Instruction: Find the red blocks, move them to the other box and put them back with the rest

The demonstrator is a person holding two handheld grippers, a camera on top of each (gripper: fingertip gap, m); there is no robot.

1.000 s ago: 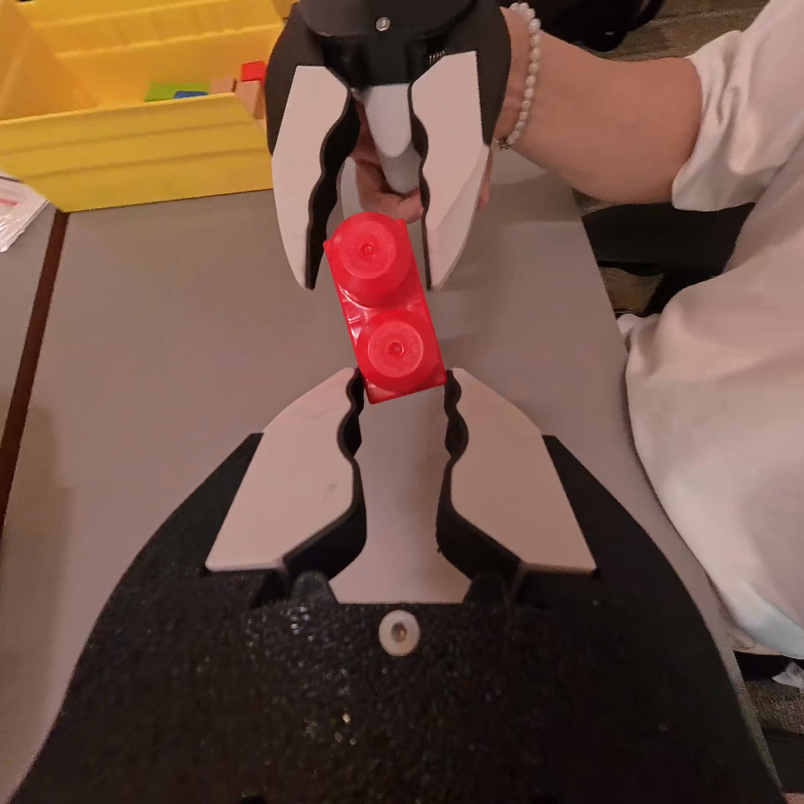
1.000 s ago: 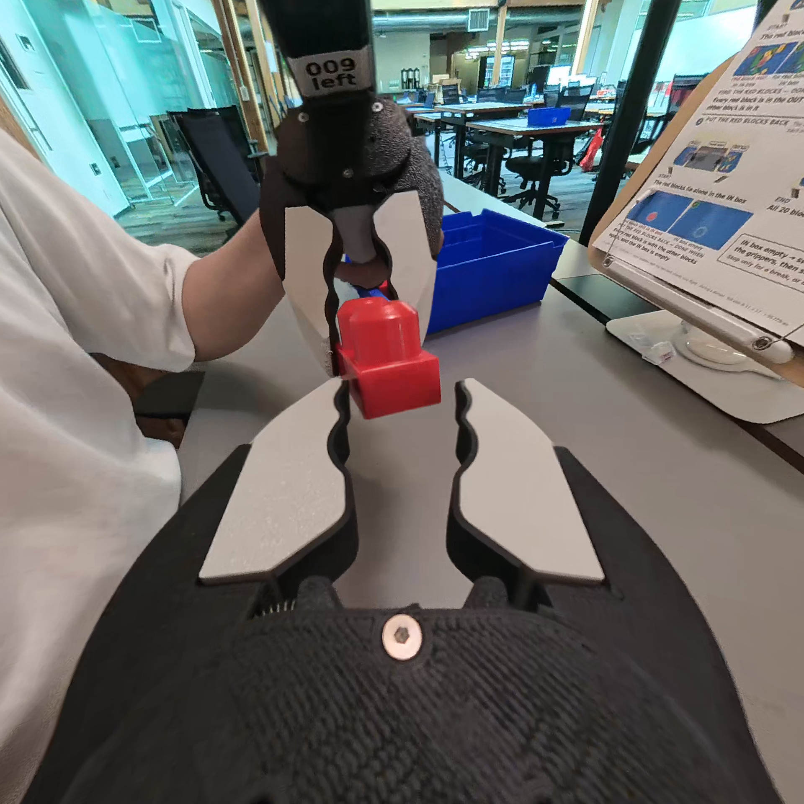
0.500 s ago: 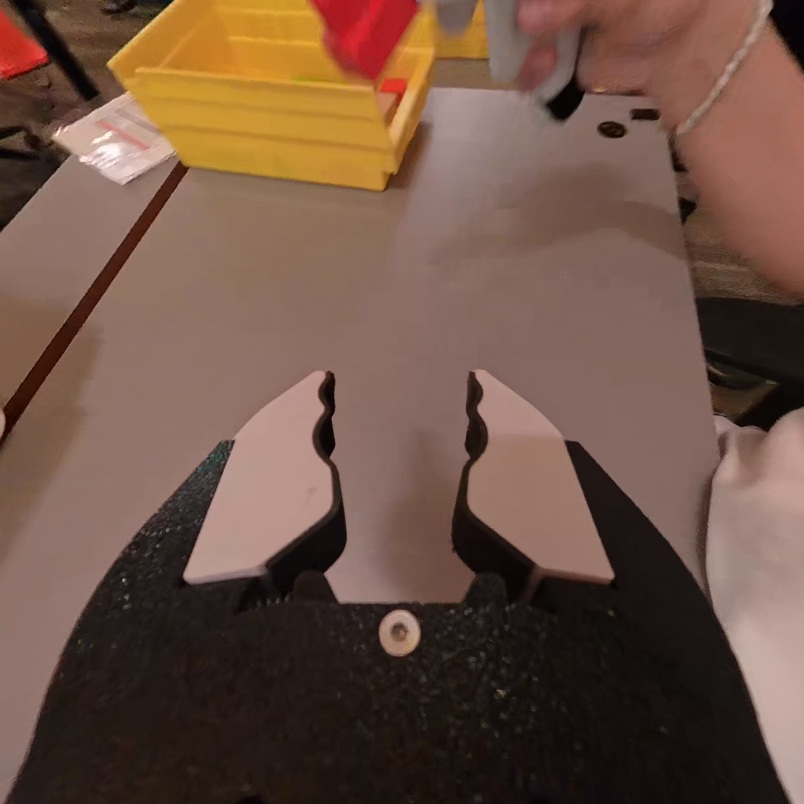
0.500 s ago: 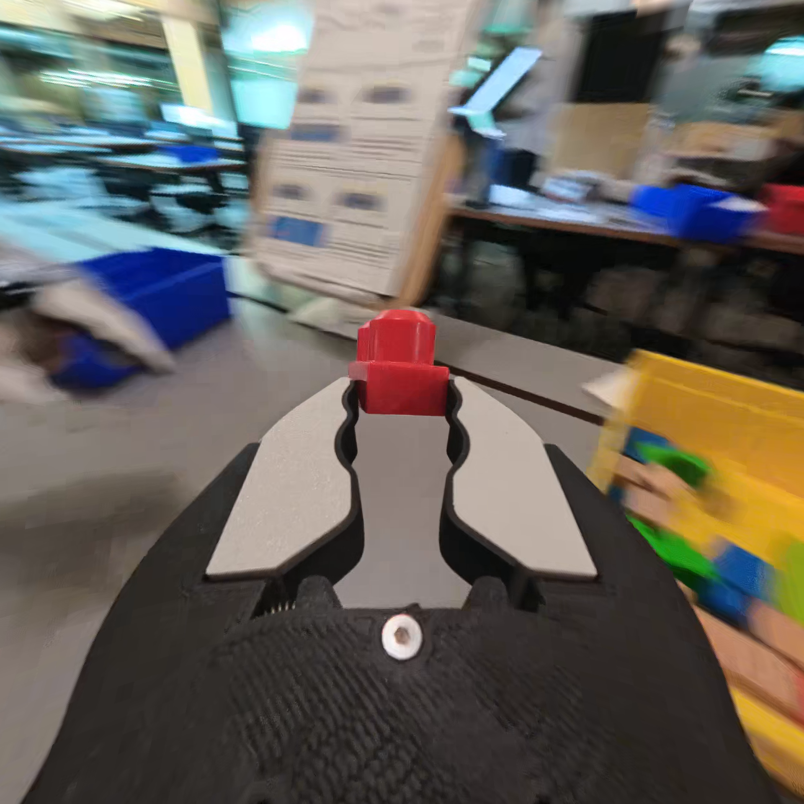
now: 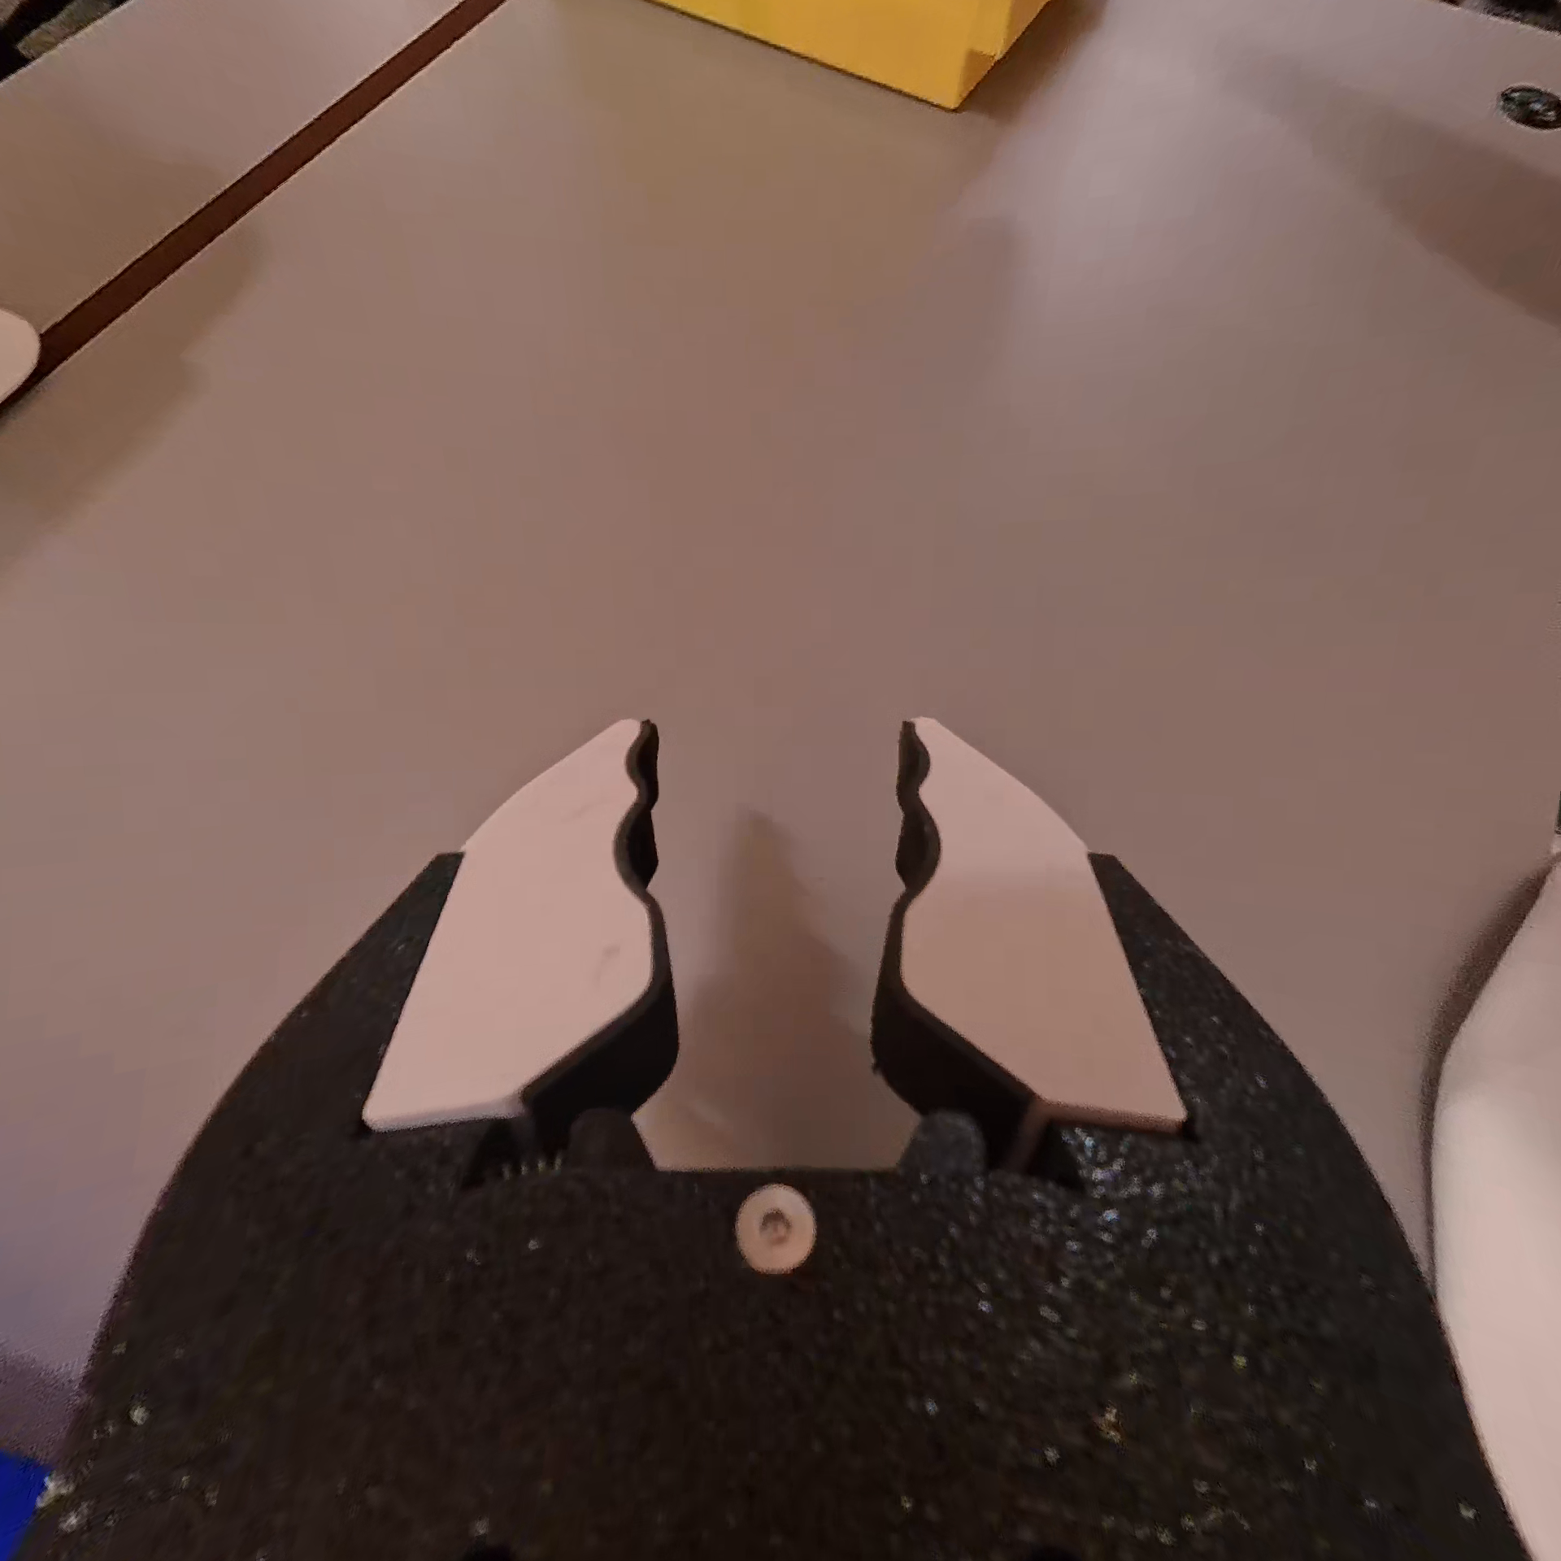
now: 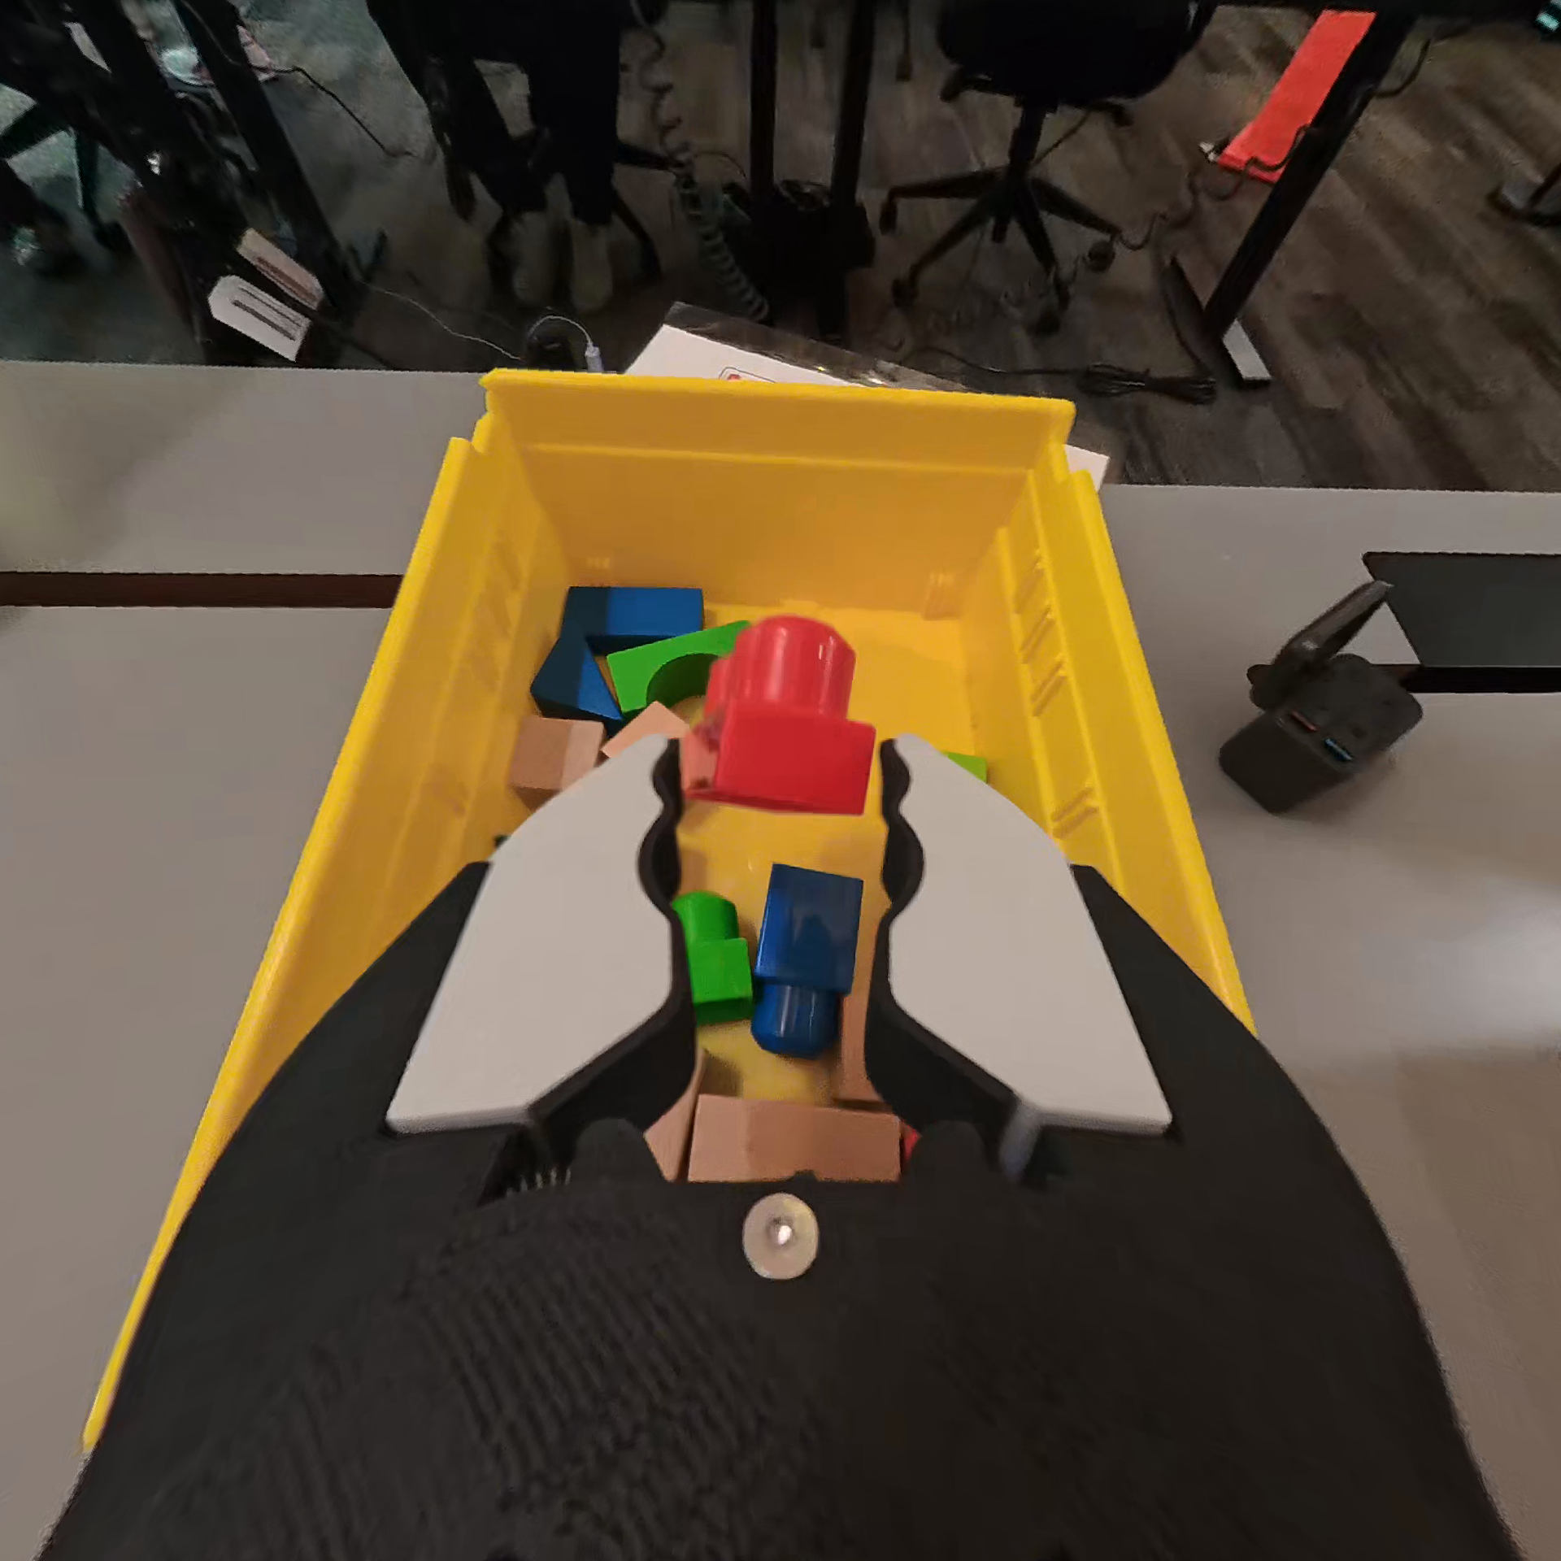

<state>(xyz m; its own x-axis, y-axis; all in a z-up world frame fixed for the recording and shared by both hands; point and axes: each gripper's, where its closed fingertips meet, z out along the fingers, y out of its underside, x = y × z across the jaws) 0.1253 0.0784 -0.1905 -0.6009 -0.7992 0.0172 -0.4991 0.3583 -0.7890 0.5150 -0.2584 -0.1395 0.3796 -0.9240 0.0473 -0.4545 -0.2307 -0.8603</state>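
In the right wrist view, the red block (image 6: 785, 735), with a round stud on a square base, hangs tilted and blurred between the tips of my right gripper (image 6: 777, 743), over the inside of the yellow box (image 6: 760, 439). A thin gap shows between each pad and the block, so the jaws stand open around it. In the left wrist view, my left gripper (image 5: 777, 731) is open and empty, low over the grey table (image 5: 760, 422). A corner of the yellow box (image 5: 887, 34) shows at the top.
The yellow box holds blue blocks (image 6: 807, 938), green blocks (image 6: 714, 954) and plain wooden blocks (image 6: 794, 1136). A black device (image 6: 1318, 726) stands on the table to the box's right. A dark seam (image 5: 211, 203) runs between tables. A white sleeve (image 5: 1503, 1182) is at the right.
My left gripper let go of the red block and drew back, open. My right gripper shut on it, carried it over the yellow box, and its jaws have now parted, with the block tipping loose.
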